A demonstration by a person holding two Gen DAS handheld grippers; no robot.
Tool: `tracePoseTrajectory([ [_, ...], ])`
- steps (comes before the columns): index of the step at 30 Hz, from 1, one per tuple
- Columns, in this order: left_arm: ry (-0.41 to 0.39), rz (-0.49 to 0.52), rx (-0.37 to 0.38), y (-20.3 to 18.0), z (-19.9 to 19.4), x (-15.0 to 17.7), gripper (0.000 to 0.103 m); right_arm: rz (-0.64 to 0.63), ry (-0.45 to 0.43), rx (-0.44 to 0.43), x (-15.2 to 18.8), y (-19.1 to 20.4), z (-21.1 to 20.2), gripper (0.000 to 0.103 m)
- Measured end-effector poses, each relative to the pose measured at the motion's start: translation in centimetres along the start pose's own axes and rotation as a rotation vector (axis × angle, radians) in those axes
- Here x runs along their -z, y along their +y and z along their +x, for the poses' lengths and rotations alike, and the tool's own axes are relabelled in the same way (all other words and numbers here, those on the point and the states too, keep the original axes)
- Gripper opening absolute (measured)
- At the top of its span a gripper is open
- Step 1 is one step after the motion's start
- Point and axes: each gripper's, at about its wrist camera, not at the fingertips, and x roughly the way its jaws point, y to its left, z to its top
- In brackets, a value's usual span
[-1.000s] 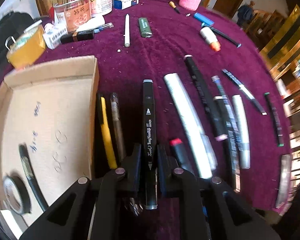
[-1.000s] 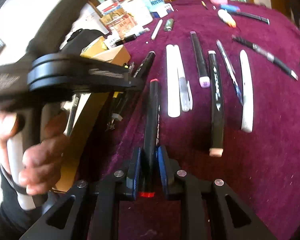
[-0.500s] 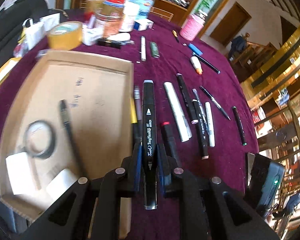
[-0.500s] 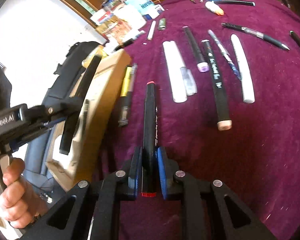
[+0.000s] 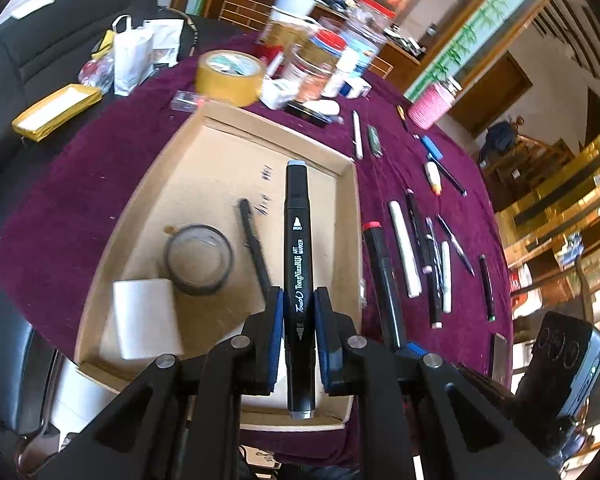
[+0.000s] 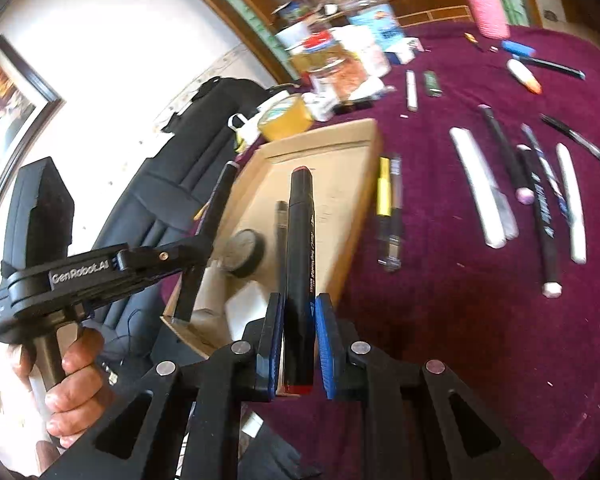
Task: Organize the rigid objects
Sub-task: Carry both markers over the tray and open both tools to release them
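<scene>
Left wrist view: one shallow brown cardboard tray (image 5: 350,216) sits on the purple-clothed table (image 5: 68,208), and it holds four things: one black tape roll (image 5: 199,260), one thin black pen (image 5: 254,248) and two white blocks (image 5: 146,318). The left gripper (image 5: 298,334) is clamped on one black grey-capped art marker (image 5: 298,248), which runs straight out between the blue pads over the tray floor. The right gripper (image 6: 298,340), whose jaws have just been closing, pinches one black red-capped marker (image 6: 300,248) above the tray's near corner. About eight pens and markers lie in a loose row (image 6: 500,184) on the cloth to the right, though blur makes that count uncertain. The red-capped marker hides part of the thin pen in the right wrist view.
</scene>
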Motion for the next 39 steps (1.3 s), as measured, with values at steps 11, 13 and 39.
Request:
tracePoseTrajectory([
  [11,-0.004,-0.062,-0.025,4.3,1.1,-3.5,0.014,-0.036,0.062,0.024,-2.0,1.9,4.3,0.017],
  [13,0.003,-0.062,-0.020,4.7,1.6,-4.4,0.014,-0.032,0.076,0.027,-2.4,1.8,5.1,0.017],
  [39,0.210,0.060,-0.114,7.8,11.2,-11.3,0.015,-0.016,0.159,0.086,-6.2,0.7,12.2,0.017],
])
